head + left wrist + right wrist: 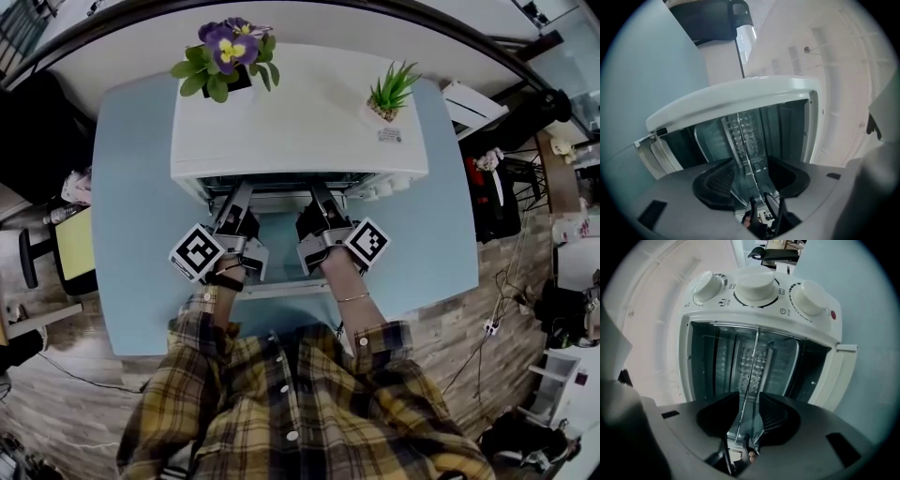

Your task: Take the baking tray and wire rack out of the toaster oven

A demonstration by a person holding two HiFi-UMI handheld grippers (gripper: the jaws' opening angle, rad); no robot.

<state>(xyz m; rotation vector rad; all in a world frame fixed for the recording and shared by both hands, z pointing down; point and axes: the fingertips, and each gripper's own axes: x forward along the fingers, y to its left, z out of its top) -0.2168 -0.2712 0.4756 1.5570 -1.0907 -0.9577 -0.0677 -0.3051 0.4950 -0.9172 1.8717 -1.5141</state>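
Note:
A white toaster oven (300,122) stands on a light blue table (131,187) with its glass door (281,246) folded down toward me. Both grippers reach level into the opening, each rolled onto its side. My left gripper (236,202) (749,176) is open, and a thin metal edge (743,140) runs between its pads without touching them. My right gripper (319,199) (749,406) is open too, its pads closer together around the same thin edge (752,362). Whether that edge belongs to the wire rack or the baking tray I cannot tell.
A purple flowering plant (230,52) and a small green plant (392,92) sit on the oven's top. Three white knobs (757,284) line the oven's front. A chair (70,248) stands left of the table, and clutter and cables lie on the floor at right.

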